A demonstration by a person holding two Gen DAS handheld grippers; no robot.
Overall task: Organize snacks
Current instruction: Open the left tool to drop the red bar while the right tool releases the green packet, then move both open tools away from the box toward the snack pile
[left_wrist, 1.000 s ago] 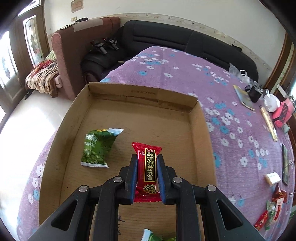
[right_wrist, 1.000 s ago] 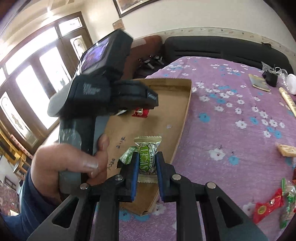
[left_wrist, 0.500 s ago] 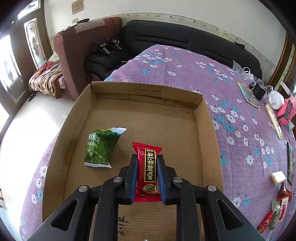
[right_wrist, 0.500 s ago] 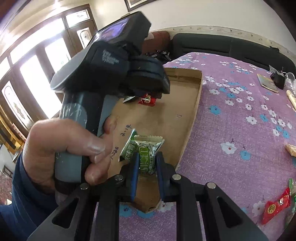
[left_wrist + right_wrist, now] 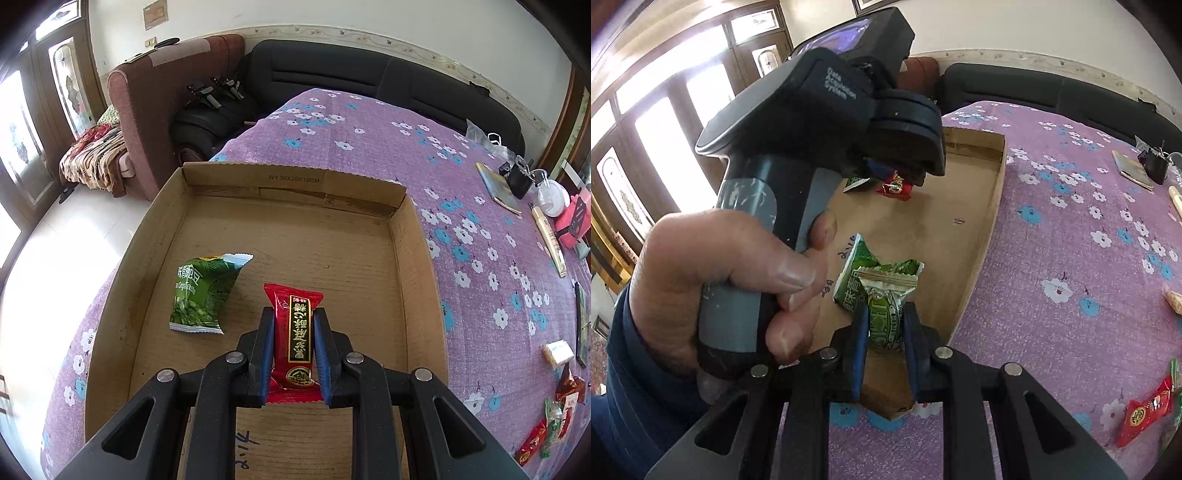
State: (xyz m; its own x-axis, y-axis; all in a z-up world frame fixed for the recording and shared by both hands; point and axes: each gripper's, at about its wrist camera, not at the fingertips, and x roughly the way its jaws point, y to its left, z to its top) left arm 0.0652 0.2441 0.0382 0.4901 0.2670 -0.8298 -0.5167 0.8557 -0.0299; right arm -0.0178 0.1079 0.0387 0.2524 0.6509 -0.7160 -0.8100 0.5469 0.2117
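- Left wrist view: your left tongs (image 5: 292,332) are clamped on the red snack packet (image 5: 294,341), held upright between the blue pads above the floor of the cardboard box (image 5: 295,179).
- Same view: a green pea packet (image 5: 203,293) lies flat in the box, just left of the tongs.
- Right wrist view: your right tongs (image 5: 884,328) grip a green candy (image 5: 885,314) over the box's near corner, with another green packet (image 5: 857,275) just behind it.

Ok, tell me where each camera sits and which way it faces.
Left wrist: on the left gripper, looking down its fingers into the cardboard box; they clamp a red snack.
Right wrist: on the right gripper, facing the box's near corner; it clamps a green candy; the left hand shows.
Shared: box, purple tablecloth, black sofa.
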